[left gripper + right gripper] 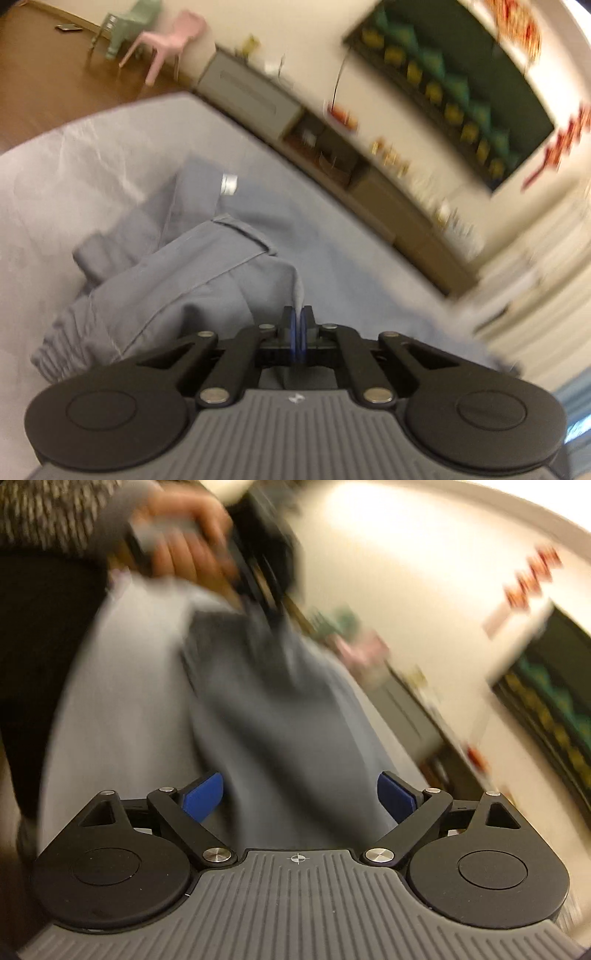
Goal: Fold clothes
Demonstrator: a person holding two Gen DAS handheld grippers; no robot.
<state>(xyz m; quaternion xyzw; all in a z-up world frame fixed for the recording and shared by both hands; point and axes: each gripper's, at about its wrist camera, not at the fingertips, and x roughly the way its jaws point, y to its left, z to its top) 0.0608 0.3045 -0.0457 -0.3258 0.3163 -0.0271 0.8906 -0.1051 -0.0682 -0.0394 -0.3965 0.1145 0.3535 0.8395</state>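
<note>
A grey garment point(184, 280) with an elastic cuff lies crumpled on a pale grey sheet point(92, 166). My left gripper point(298, 314) is shut, and a raised fold of the garment runs into its blue pads. In the blurred right wrist view the same garment point(280, 709) stretches from under my right gripper point(300, 794) up to the left gripper point(273, 616), which a hand point(184, 542) holds. The right gripper stands open just above the cloth, its blue pads point(205, 797) wide apart and gripping nothing.
A low cabinet point(251, 99) with open shelves runs along the wall beyond the sheet. A pink chair point(166, 40) and a green chair point(125, 26) stand on the wooden floor. A dark board point(443, 74) hangs on the wall. The person's dark torso point(44, 664) is at left.
</note>
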